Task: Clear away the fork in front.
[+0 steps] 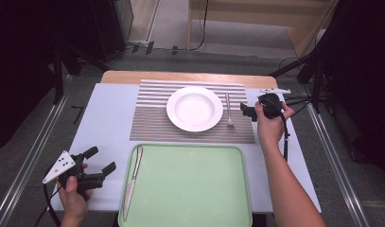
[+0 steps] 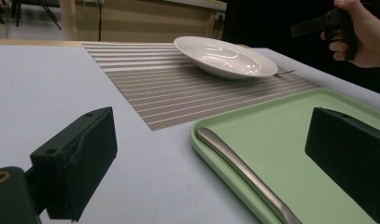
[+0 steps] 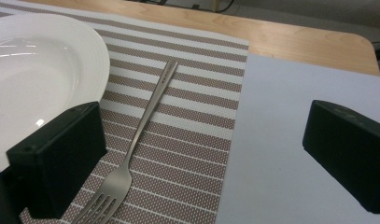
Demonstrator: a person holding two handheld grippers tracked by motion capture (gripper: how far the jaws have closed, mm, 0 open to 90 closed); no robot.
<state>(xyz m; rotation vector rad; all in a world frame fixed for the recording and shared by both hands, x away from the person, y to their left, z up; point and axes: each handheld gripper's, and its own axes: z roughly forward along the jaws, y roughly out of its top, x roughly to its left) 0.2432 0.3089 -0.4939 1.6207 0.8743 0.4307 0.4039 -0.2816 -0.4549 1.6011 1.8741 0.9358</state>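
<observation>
A white plate sits on a striped placemat. On the mat, just right of the plate, lies a silver fork, tines toward the person. A table knife rests along the left edge of a green tray. My left gripper is open, low over the table left of the tray, facing the knife. My right gripper is open just right of the fork, holding nothing.
A pale sheet covers the wooden table, with bare room left of the placemat. The placemat's right edge nearly reaches the right hand. Dark stands and cables flank the table on both sides.
</observation>
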